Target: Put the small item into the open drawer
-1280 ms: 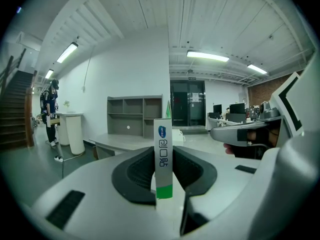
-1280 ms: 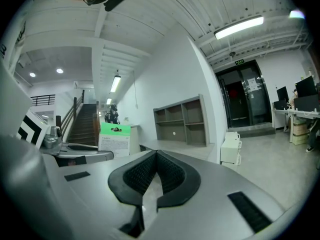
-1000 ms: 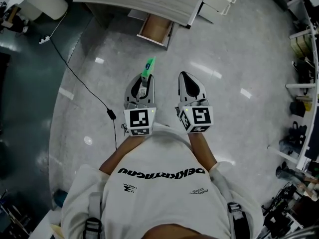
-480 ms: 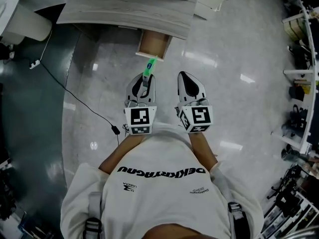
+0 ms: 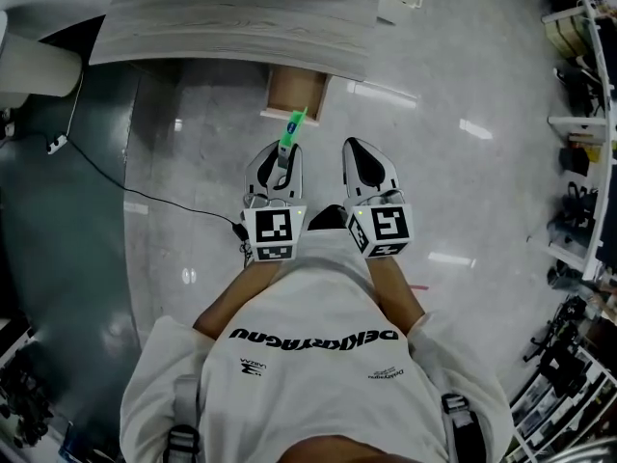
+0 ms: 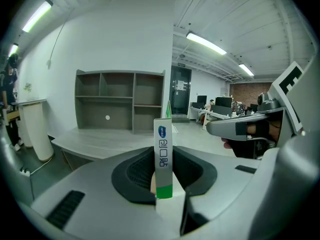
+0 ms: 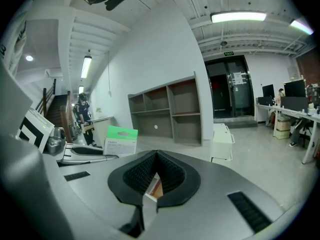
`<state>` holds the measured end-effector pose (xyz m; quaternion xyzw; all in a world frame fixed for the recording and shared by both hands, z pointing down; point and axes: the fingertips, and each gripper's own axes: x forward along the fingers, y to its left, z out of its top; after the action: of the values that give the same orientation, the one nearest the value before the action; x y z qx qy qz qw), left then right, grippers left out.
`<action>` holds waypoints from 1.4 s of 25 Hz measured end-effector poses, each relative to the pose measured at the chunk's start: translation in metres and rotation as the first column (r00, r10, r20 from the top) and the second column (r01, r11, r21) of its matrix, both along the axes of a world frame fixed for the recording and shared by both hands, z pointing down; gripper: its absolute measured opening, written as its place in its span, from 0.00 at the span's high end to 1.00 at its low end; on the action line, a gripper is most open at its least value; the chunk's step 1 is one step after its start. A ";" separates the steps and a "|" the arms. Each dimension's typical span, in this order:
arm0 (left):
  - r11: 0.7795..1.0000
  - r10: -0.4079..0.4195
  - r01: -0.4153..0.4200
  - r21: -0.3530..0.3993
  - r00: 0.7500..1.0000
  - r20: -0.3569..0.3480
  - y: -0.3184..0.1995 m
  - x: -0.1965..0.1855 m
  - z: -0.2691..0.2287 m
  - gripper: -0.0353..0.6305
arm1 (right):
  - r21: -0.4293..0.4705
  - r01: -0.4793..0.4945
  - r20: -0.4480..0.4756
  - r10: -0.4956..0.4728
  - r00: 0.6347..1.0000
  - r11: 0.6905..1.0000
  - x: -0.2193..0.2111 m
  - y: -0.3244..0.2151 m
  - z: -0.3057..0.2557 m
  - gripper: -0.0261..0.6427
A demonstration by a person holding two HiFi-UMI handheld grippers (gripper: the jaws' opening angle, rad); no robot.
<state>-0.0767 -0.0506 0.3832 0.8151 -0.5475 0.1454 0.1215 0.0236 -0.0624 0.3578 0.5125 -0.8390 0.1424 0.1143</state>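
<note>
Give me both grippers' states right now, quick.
Left gripper: closed on the small green-and-white box.
Right gripper: jaws closed together, holding nothing.

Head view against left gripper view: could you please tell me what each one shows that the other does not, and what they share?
Only the head view shows the open drawer under the desk, and the person's white shirt. Only the left gripper view shows the empty shelf unit, the ceiling lights and the blue print on the box. Both show that green-and-white box clamped in the left gripper, with the right gripper beside it.
</note>
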 end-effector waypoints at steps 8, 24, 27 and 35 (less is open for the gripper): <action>0.998 0.001 0.001 -0.060 1.000 0.028 -0.022 0.012 0.032 0.80 | -0.057 -0.003 0.010 0.003 1.000 0.998 0.011 -0.020 0.030 0.92; 0.987 0.010 -0.001 -0.159 0.998 0.061 -0.055 0.020 0.123 0.80 | -0.144 0.002 0.014 -0.001 1.000 0.990 0.009 -0.048 0.108 0.92; 0.984 0.002 0.010 -0.179 0.998 0.066 -0.058 0.019 0.136 0.80 | -0.157 0.001 0.017 0.002 1.000 0.988 0.011 -0.049 0.117 0.92; 0.977 -0.013 0.027 -0.213 0.997 0.070 -0.069 0.015 0.176 0.80 | -0.186 -0.013 0.011 0.015 1.000 0.983 0.011 -0.050 0.146 0.92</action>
<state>-0.0620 -0.1194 0.5590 0.7863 -0.5407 0.2300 0.1910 0.0341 -0.1121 0.5039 0.5046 -0.8192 0.2241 0.1553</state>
